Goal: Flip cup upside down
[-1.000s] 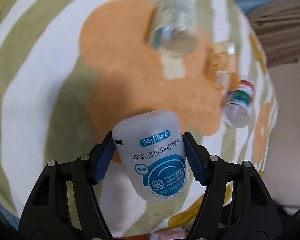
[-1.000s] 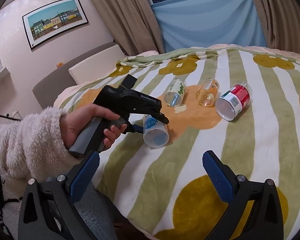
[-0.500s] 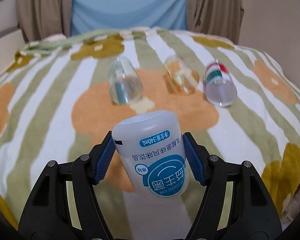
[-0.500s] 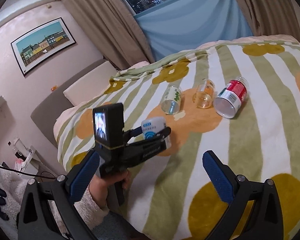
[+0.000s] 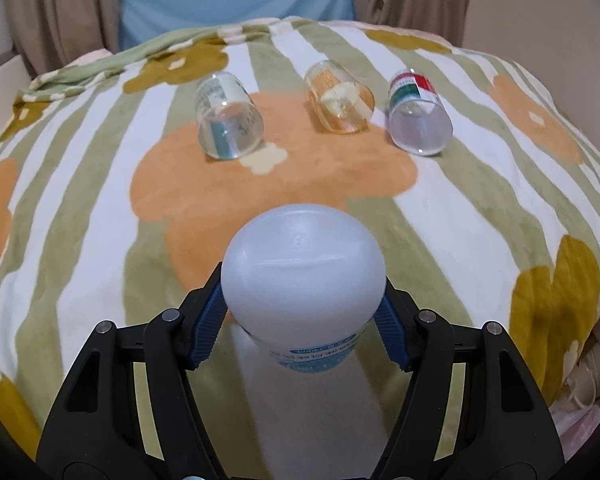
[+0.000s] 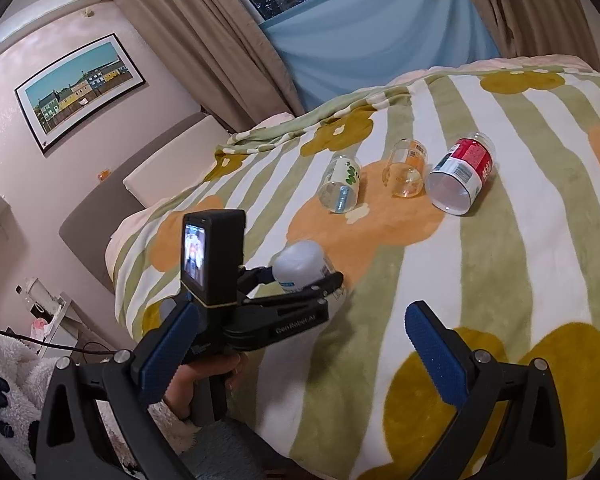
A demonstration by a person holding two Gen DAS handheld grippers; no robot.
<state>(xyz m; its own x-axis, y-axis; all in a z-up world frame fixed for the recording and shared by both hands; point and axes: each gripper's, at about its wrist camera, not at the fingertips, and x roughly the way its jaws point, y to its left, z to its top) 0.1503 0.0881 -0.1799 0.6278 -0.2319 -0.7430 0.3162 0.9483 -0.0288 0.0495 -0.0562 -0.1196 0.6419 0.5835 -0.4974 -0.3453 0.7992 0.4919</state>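
My left gripper (image 5: 302,320) is shut on a white translucent plastic cup (image 5: 303,280) with a blue label. The cup's closed base points up and toward the camera; its mouth faces down at the blanket. In the right wrist view the same cup (image 6: 302,264) sits between the left gripper's fingers (image 6: 332,280) just above the bed, and whether the rim touches the blanket is hidden. My right gripper (image 6: 300,352) is open and empty, held back over the bed's near edge.
Three clear cups lie on their sides in a row further back: one with a green label (image 5: 228,124), an orange-tinted one (image 5: 340,100), one with a red and green label (image 5: 418,116). The striped flowered blanket (image 5: 480,208) covers the bed. Curtains (image 6: 204,40) hang behind.
The left gripper has turned the cup from tilted, label side showing, to base up with the mouth down, and lowered it toward the blanket. The right gripper stayed open.
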